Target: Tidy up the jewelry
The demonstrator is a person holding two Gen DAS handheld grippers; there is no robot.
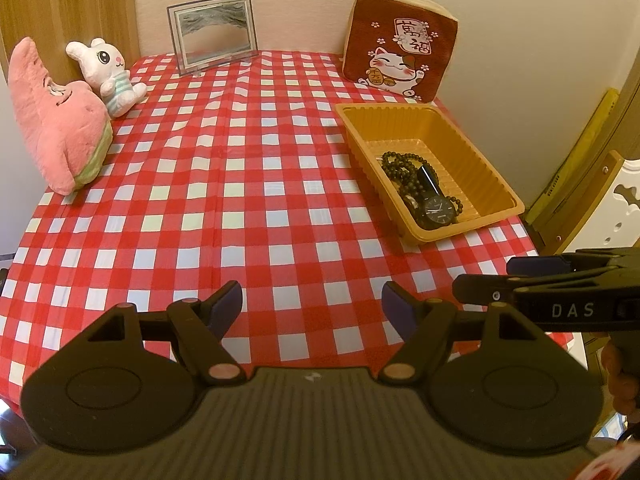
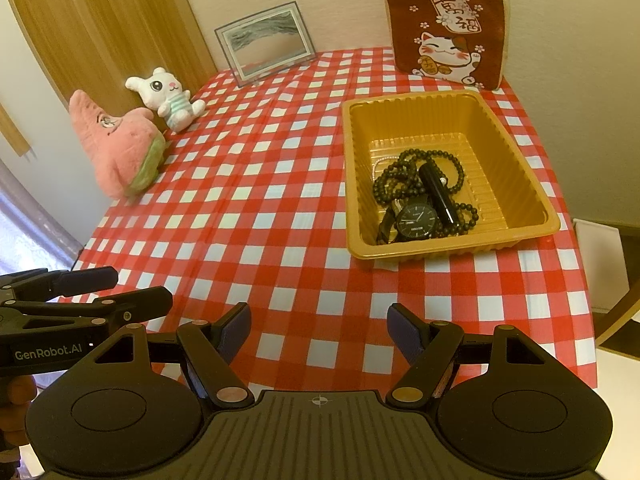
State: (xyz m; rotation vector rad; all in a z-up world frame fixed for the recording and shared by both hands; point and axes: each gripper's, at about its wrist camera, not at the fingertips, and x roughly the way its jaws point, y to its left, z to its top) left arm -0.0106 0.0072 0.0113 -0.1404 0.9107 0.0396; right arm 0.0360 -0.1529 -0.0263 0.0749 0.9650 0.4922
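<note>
Orange ribbed plastic tray (image 2: 516, 136) holds dark bead strand (image 2: 416, 168), black round-faced wristwatch (image 2: 414, 219), black glossy tube (image 2: 438, 194). Beads likely limp, snag-prone; pinch watch strap. Left gripper (image 1: 312, 306), right gripper (image 2: 318, 326): jaws apart, empty.

One tray (image 2: 448, 248) — one watch (image 2: 414, 220), one bead string (image 2: 390, 184), one black tube (image 2: 438, 194) — two plush toys (image 2: 120, 144), one cushion (image 2: 446, 28), one frame (image 2: 266, 42).

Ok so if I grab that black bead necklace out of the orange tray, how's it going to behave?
The bead necklace lies in loose loops, so it probably hangs floppy. It runs under the black tube and around the watch in the tray, so it may drag them along.
</note>
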